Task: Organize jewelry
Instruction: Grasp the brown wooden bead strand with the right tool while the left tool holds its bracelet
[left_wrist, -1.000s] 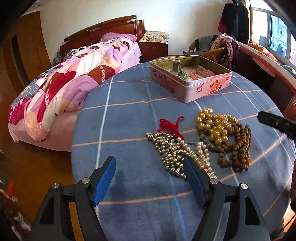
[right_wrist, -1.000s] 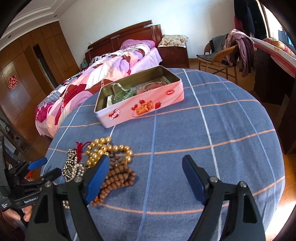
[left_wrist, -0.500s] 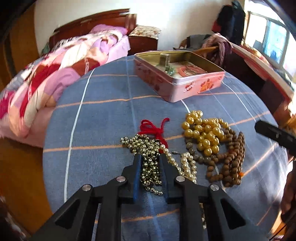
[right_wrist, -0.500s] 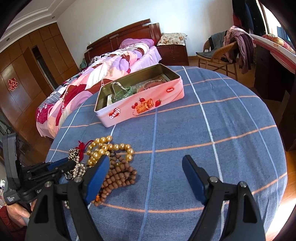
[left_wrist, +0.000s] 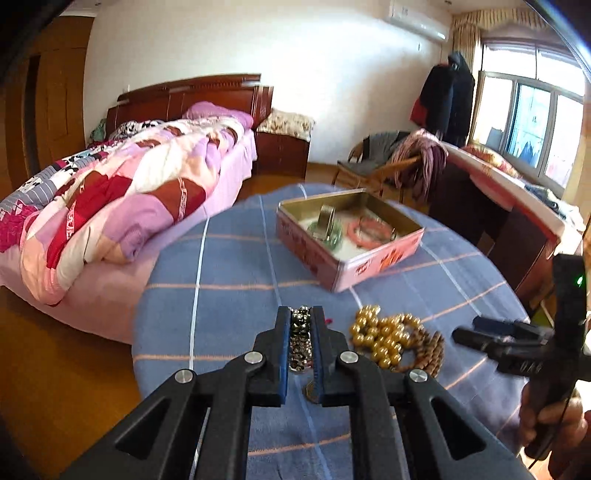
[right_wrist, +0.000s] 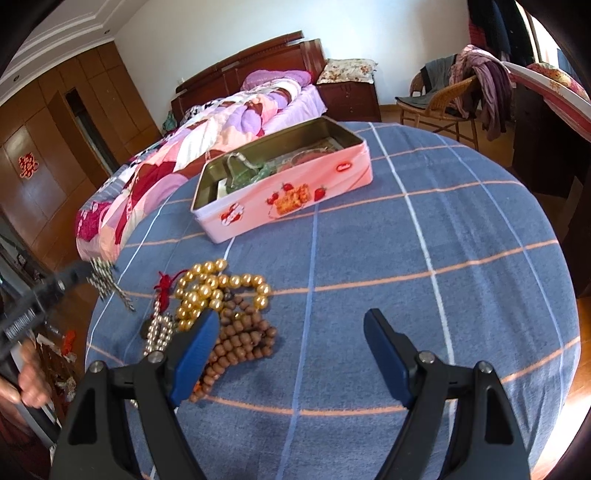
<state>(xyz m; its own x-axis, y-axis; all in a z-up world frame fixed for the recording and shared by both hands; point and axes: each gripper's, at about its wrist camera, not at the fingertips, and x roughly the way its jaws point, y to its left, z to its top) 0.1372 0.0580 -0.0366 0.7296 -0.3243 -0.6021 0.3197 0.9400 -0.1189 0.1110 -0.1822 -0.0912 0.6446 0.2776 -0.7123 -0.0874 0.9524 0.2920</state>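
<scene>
My left gripper (left_wrist: 300, 317) is shut on a silver bead necklace (left_wrist: 300, 341) and holds it lifted above the blue checked tablecloth (left_wrist: 236, 266); in the right wrist view the strand (right_wrist: 105, 284) hangs from that gripper at the left. A gold bead bracelet (right_wrist: 218, 291) and a brown wooden bead strand (right_wrist: 240, 339) lie on the cloth. More silver beads (right_wrist: 159, 332) with a red cord (right_wrist: 166, 286) lie beside them. A pink open tin (right_wrist: 280, 192) holds green and pink bangles (left_wrist: 347, 229). My right gripper (right_wrist: 291, 339) is open and empty, near the brown beads.
A bed with a patchwork quilt (left_wrist: 122, 192) stands left of the round table. A wicker chair with clothes (right_wrist: 450, 99) and a dark desk (left_wrist: 491, 221) stand behind and right. The table edge drops off at the left (left_wrist: 147, 325).
My left gripper shut on the silver necklace and lifted it off the cloth, toward the left. The right gripper stayed open and barely moved.
</scene>
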